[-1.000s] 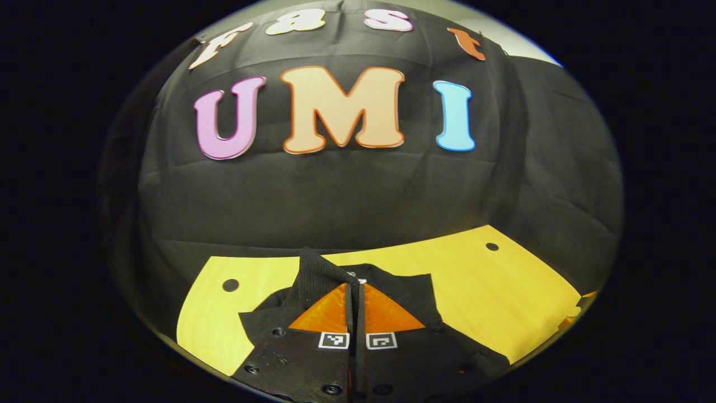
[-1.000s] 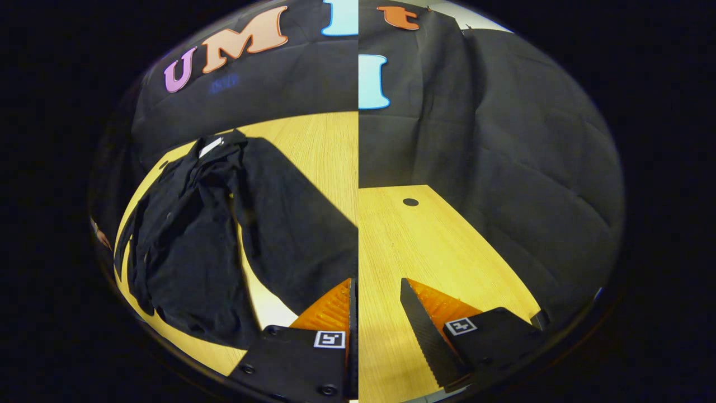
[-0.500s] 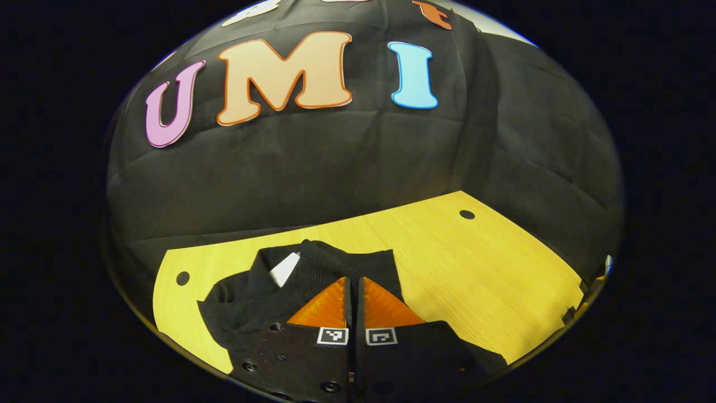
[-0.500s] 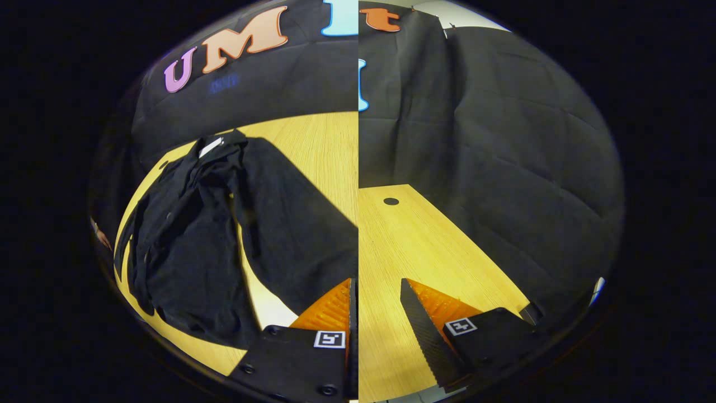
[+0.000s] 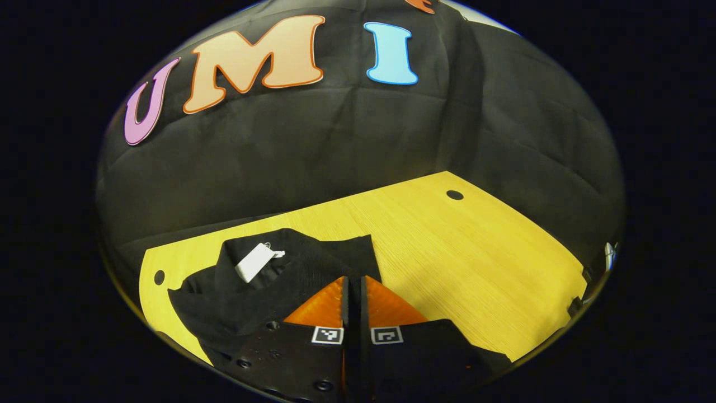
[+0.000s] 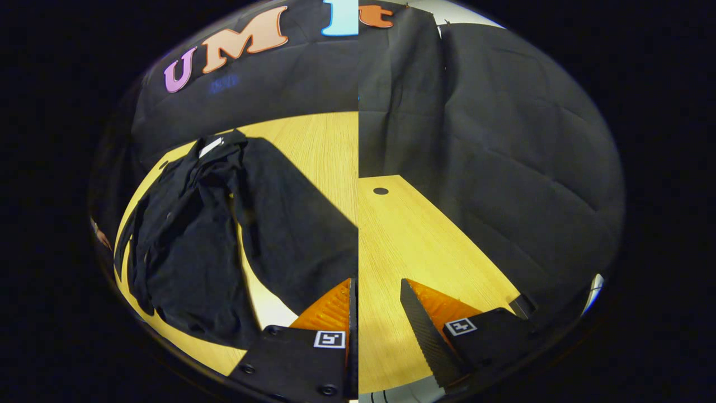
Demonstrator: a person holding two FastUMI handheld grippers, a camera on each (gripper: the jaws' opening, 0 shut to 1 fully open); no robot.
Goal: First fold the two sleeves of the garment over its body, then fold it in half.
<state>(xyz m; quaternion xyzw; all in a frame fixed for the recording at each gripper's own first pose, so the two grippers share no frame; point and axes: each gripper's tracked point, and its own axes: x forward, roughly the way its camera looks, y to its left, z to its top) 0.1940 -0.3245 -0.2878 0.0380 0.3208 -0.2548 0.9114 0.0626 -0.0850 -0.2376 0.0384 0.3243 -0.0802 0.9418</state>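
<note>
The black garment [image 5: 263, 285] lies on the yellow wooden table [image 5: 447, 252], a white tag [image 5: 254, 262] at its collar. My left gripper [image 5: 353, 278] is low over it, shut on a ribbed black sleeve end at its tips. In the right gripper view the garment [image 6: 196, 235] spreads rumpled over the table's left part, its tag [image 6: 210, 146] at the far end. My right gripper [image 6: 376, 281] stands open above bare table [image 6: 403, 235], to the right of the garment, with nothing between its fingers.
Round holes [image 5: 454, 195] mark the table's far corners, one [image 6: 380, 191] ahead of my right gripper. Black cloth walls close the booth behind and to the right. Bare wood stretches to the right of the garment.
My left gripper has carried the sleeve end lower and over the garment; the collar and its white tag have come into view. On the right, the far hole has drifted left; the fingers stay apart.
</note>
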